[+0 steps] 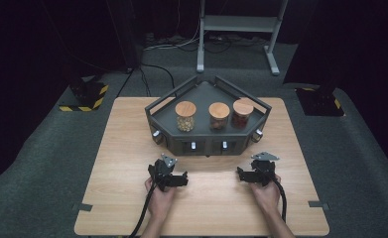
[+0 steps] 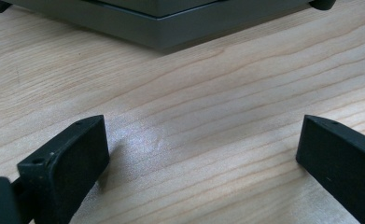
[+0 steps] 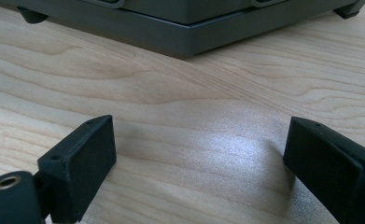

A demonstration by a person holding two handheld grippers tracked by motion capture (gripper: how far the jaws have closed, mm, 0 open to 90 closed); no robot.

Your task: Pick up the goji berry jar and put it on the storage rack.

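Both tools (left tool [image 1: 181, 178], right tool [image 1: 242, 174]) gape near the rack [image 1: 209, 144].

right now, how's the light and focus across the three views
High view: table evenly lit, surroundings dark, jars a bit soft. Left gripper view: pale sheen on the wood between the left claw tips, rack blurred. Right gripper view: brighter glare by the right claw.

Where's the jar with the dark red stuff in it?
In the high view, the red jar stands at the right end of the row of three, inside the grey tray, beside the middle jar.
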